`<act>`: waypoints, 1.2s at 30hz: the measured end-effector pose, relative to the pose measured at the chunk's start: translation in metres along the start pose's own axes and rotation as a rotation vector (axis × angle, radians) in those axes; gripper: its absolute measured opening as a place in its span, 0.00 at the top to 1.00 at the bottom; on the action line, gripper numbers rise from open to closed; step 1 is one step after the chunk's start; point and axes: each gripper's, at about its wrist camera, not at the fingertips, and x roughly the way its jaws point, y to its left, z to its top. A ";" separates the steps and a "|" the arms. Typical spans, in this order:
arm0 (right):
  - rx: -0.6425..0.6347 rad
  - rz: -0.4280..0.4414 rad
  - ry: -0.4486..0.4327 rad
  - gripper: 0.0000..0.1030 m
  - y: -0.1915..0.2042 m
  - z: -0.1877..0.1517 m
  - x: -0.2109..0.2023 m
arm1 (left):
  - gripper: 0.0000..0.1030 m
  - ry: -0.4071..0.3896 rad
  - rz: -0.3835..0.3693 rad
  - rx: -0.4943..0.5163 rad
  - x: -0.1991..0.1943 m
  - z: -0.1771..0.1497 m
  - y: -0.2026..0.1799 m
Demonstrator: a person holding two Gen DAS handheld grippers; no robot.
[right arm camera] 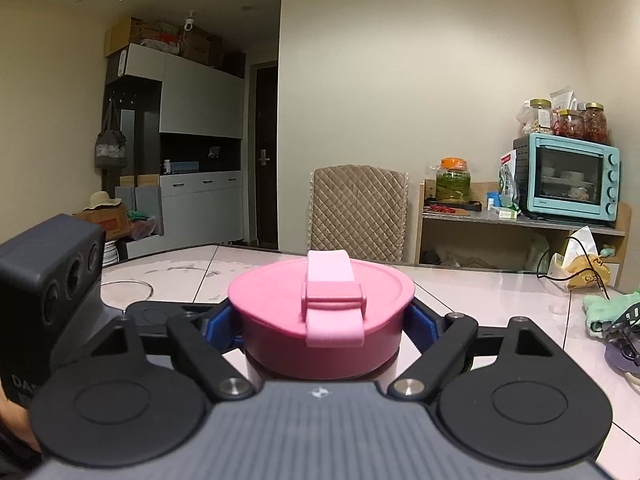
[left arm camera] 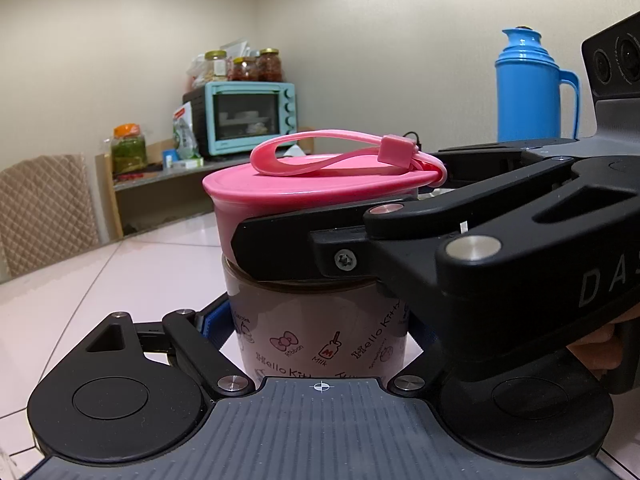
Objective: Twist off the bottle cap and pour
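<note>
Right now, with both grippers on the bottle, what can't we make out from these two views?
- Bottle base and contents: left wrist view, cut off by the left gripper body; the wall is tinted.
- Cap thread, seated or loosened: both views, covered by the right gripper fingers and the cap skirt.
- Pour target: no cup identifiable in either view.
- Person's hand: only a sliver behind the right gripper.

- Plain cream walls (right arm camera: 400,80) are seen all round, under a white ceiling moulding.
- A pale tiled tabletop (right arm camera: 480,292) is spread across the foreground.
- A quilted beige chair back (right arm camera: 358,212) is set against it.
- A turquoise toaster oven (right arm camera: 568,176) is placed on a wooden shelf unit (right arm camera: 520,224), with jars on top.
- Grey and white cabinets (right arm camera: 192,128) are stood beside a dark door (right arm camera: 266,152).
</note>
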 end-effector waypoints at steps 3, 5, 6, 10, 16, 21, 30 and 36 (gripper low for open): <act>-0.018 0.083 0.006 0.17 -0.012 0.001 0.001 | 0.13 0.000 0.000 0.000 0.000 0.000 0.001; -0.040 0.133 0.007 0.17 -0.019 0.001 0.001 | 0.13 0.000 0.000 0.000 0.000 0.000 0.001; -0.060 0.174 0.007 0.17 -0.025 0.003 0.002 | 0.13 0.000 0.000 0.000 0.000 0.000 0.001; -0.095 0.345 0.012 0.17 -0.051 0.006 0.007 | 0.13 0.000 0.000 0.000 0.000 0.000 0.001; -0.092 0.541 0.011 0.17 -0.080 0.011 0.018 | 0.13 0.000 -0.001 -0.002 -0.001 0.000 0.001; -0.089 0.488 0.005 0.16 -0.072 0.013 0.011 | 0.13 0.000 0.000 -0.001 0.000 0.000 0.001; 0.013 0.228 0.011 0.11 -0.040 0.012 -0.015 | 0.13 0.000 0.000 -0.001 0.000 0.000 0.001; 0.021 0.136 0.014 0.11 -0.023 0.012 -0.014 | 0.13 0.000 0.000 -0.001 0.000 0.000 0.001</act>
